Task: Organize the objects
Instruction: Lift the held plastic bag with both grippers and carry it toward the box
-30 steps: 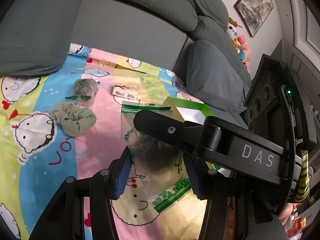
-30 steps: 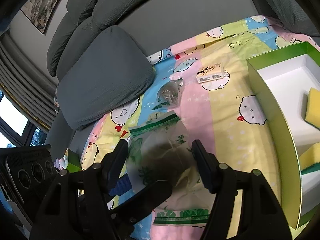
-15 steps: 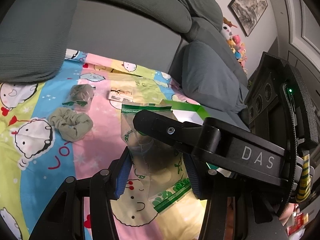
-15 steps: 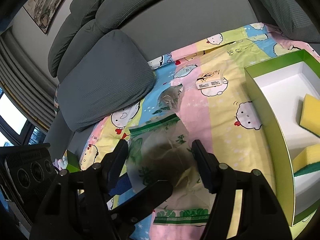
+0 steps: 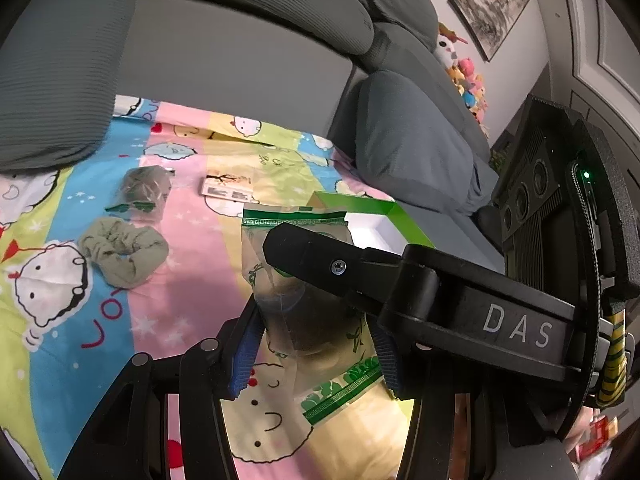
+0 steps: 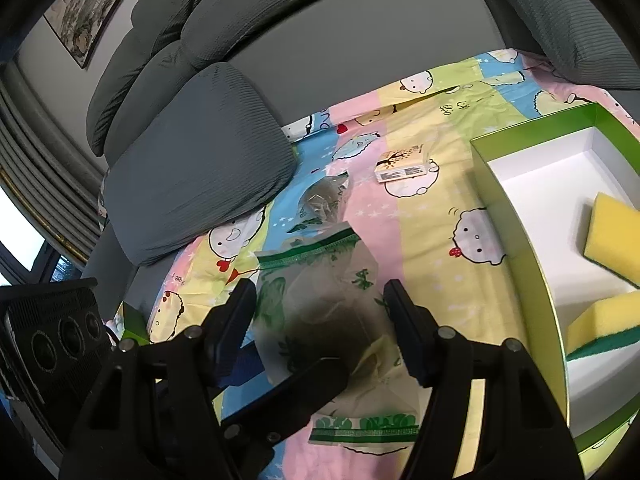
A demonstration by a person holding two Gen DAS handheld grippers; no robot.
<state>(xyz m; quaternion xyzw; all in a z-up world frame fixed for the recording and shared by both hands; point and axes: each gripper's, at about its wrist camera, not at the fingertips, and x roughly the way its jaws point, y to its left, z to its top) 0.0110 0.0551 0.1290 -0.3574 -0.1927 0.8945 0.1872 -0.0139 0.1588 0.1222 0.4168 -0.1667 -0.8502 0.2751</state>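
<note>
Beside the green box [image 6: 516, 216], on its side toward the grey cushion [image 6: 192, 168], we have the clear plastic bag [image 6: 332, 308] lifted over the cartoon-print sheet [image 6: 432, 208], with both tools on it. Our left gripper [image 5: 312, 344] is narrow and its blue pads press the bag's sides, so it is clamped on the bag. Our right gripper [image 6: 320, 320] stands about half wide with the bag between its fingers; one finger crosses in front of the bag in the left wrist view, and we cannot tell whether its pads actually bite. As we judge it, the tidying is partly done: two yellow sponges [image 6: 612, 236] already lie inside the green box, while several things are left outside it. Farther from the box than the bag lie a loose olive scrunchie [image 5: 124, 252] and a second small bagged item [image 5: 144, 192], and a small printed carton [image 6: 404, 164] sits just beside the box's far corner. The held bag is transparent and crinkled, with green patterned bands at top and bottom and green leaf prints; something dark sits inside it, too blurred for us to name. It looks light and floppy.
</note>
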